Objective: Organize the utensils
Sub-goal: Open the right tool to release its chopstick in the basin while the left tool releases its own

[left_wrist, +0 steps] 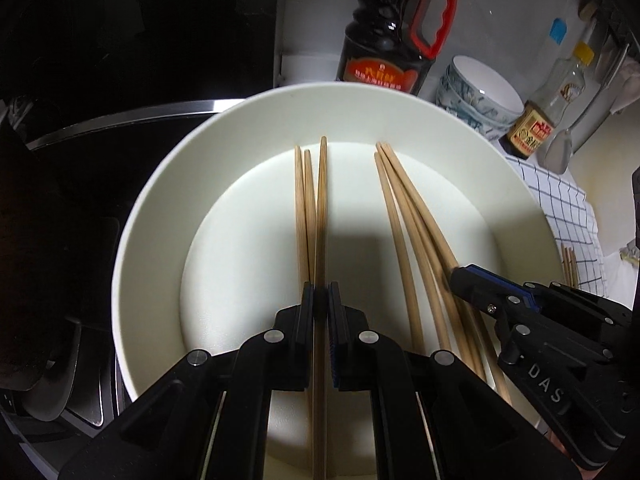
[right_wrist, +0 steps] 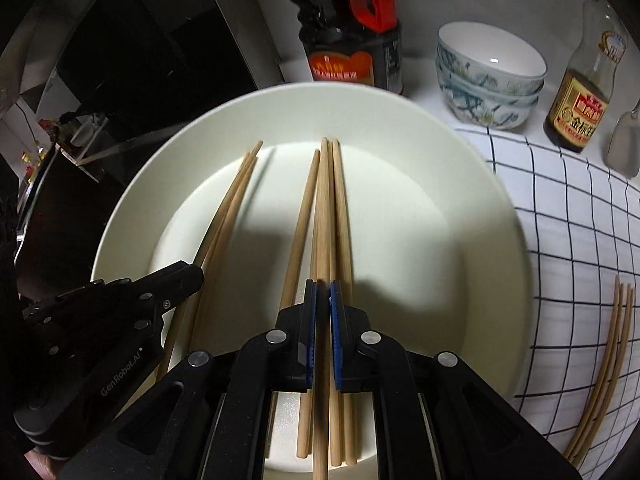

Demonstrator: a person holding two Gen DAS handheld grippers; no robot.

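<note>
A white plate [left_wrist: 160,200] [right_wrist: 500,240] fills both views and holds several wooden chopsticks. My left gripper [left_wrist: 320,292] is shut on one chopstick [left_wrist: 322,200], which points away over the plate; two more lie just left of it. My right gripper [right_wrist: 323,290] is shut on another chopstick [right_wrist: 325,200] in the middle of a second bunch. Each gripper shows in the other's view: the right gripper [left_wrist: 458,276] over the plate's right side, the left gripper [right_wrist: 198,274] over its left side. More chopsticks [right_wrist: 608,360] lie on the checked cloth [right_wrist: 580,220].
Behind the plate stand a dark sauce bottle with a red handle [left_wrist: 384,40] [right_wrist: 352,52], a stack of patterned bowls [right_wrist: 490,76] and a smaller sauce bottle [right_wrist: 580,104]. A black cooktop [left_wrist: 120,60] lies to the left. The cloth borders the plate on the right.
</note>
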